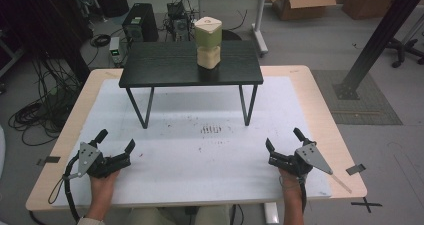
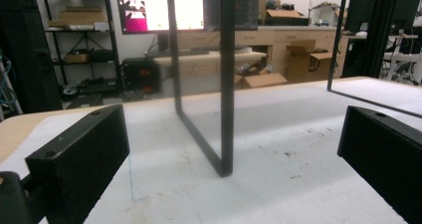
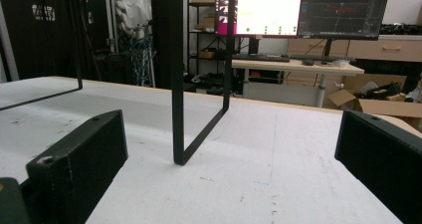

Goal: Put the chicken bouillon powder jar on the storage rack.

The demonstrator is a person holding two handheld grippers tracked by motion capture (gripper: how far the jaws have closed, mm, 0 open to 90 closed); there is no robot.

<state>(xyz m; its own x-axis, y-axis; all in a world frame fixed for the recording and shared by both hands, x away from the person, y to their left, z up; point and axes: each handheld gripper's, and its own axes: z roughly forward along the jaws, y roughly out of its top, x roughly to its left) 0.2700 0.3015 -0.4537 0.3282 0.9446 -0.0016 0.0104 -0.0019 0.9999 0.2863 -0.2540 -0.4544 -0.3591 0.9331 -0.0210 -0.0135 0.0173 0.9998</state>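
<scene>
Your left gripper point(image 1: 116, 141) and right gripper point(image 1: 283, 138): blocky matte-black jaws spread wide, gripping nothing, resting on scuffed white mat point(image 1: 200, 155). Rounded-triangle cream container point(image 1: 208, 43) sits far off on black woodgrain stand point(image 1: 170, 65).

We hold the left gripper point(image 1: 117, 140) low at the near left, our left hand point(image 1: 102, 177) wrapped around its body from behind, forearm coming in from the bottom edge. Its jaws stand wide apart with nothing between them. The right gripper point(image 1: 284, 137) mirrors it at the near right (grey plate facing up), right hand point(image 1: 290, 177) gripping underneath, jaws likewise spread and empty.
</scene>
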